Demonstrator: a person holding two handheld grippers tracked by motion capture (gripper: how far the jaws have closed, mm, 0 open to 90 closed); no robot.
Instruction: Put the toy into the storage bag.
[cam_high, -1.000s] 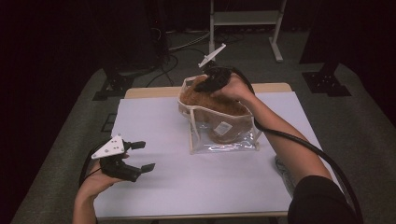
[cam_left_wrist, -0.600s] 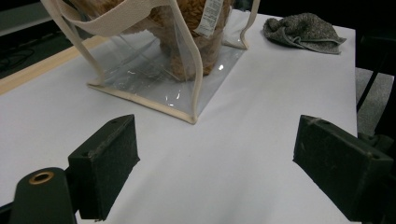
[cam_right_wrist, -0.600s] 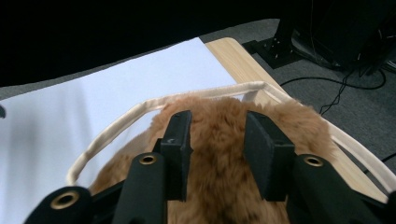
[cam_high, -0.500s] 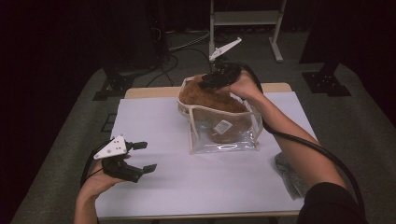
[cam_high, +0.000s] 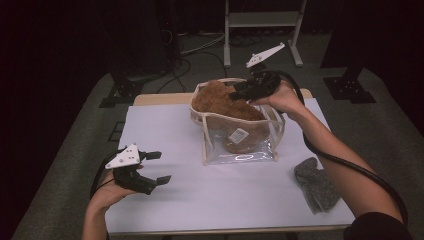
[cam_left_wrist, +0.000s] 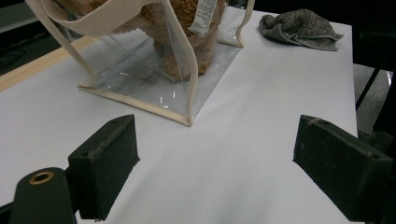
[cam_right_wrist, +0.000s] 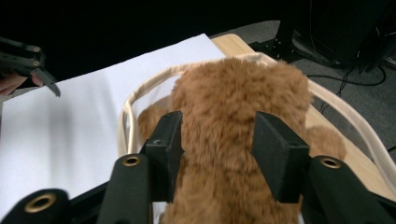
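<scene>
A clear plastic bag (cam_high: 240, 145) with cream trim stands on the white table (cam_high: 225, 200), with a brown plush toy (cam_high: 215, 97) poking out of its top. My right gripper (cam_high: 239, 91) hovers at the bag's back rim. Its jaws have just been opening and now flank the plush toy (cam_right_wrist: 224, 102) without squeezing it. The bag's cream rim (cam_right_wrist: 140, 93) curves around the toy. My left gripper (cam_high: 161, 167) rests low at the table's front left, open and empty. In the left gripper view the gripper (cam_left_wrist: 219, 158) faces the bag (cam_left_wrist: 140, 70).
A crumpled grey cloth (cam_high: 315, 185) lies near the table's front right corner, and also appears as the grey cloth (cam_left_wrist: 301, 28) in the left gripper view. A cable trails along the right forearm. A metal stand (cam_high: 260, 20) is on the floor behind the table.
The right gripper has lifted and drawn back to the right from the top of the bag, and its jaws have spread. The plush toy now sticks up higher. The left hand has stayed put.
</scene>
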